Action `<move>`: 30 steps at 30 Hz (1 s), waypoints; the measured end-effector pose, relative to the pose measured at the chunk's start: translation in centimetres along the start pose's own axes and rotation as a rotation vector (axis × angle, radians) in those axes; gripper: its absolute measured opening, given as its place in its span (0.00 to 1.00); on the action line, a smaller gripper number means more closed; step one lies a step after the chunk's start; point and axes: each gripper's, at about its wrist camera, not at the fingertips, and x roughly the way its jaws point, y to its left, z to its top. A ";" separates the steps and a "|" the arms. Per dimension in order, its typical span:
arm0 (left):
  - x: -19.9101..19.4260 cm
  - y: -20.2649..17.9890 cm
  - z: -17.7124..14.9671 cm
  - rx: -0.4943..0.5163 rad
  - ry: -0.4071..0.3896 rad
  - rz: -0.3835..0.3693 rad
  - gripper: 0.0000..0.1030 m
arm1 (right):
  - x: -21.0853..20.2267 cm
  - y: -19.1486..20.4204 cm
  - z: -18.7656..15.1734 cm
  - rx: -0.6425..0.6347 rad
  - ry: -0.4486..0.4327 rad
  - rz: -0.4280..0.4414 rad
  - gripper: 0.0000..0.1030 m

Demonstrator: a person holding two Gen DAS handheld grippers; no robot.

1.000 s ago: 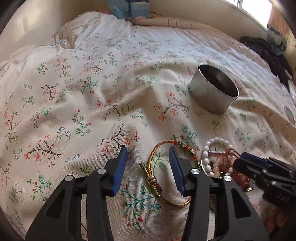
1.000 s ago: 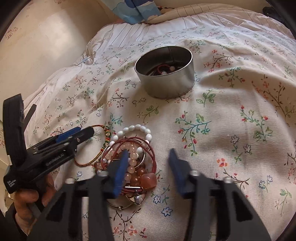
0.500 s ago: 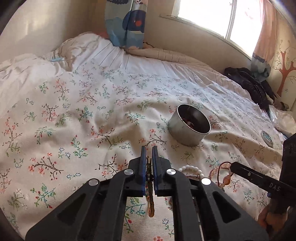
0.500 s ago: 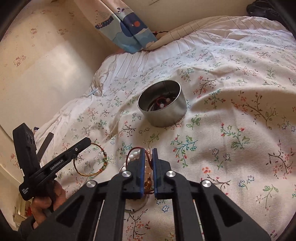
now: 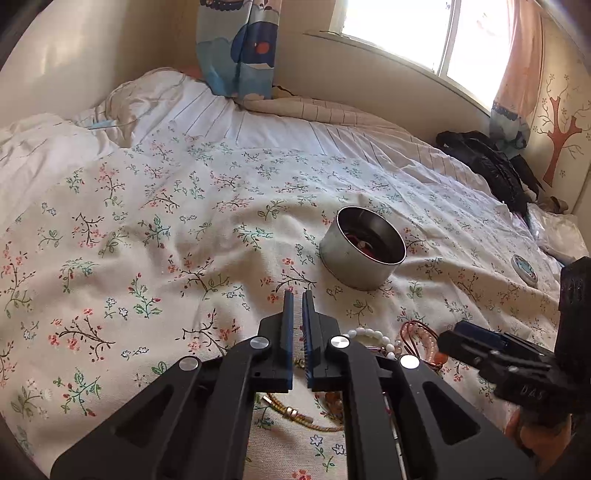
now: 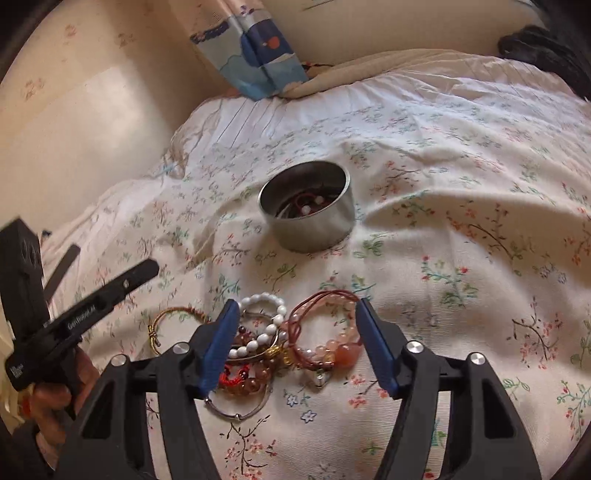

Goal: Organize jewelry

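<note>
Both grippers tilt down over a floral bedspread. The left gripper is closed and empty, the gold cord bracelet lying beneath it. The right gripper, jaws opening, straddles the bracelet pile. Ahead stands the metal tin; beyond, a window.

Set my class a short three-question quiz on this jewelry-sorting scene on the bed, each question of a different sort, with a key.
1. True or false: the round metal tin is empty.
2. Where does the pile of bracelets lie? A. inside the tin. B. on the floral bedspread, nearer the camera than the tin. C. on the windowsill.
3. Short answer: which gripper has its jaws shut?

Key
1. False: beads and red cord show inside it.
2. B
3. The left gripper.
</note>
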 end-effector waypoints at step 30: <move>0.4 -0.2 -0.2 0.050 0.020 0.066 0.00 | -4.3 -5.1 0.8 0.318 -0.252 0.376 0.05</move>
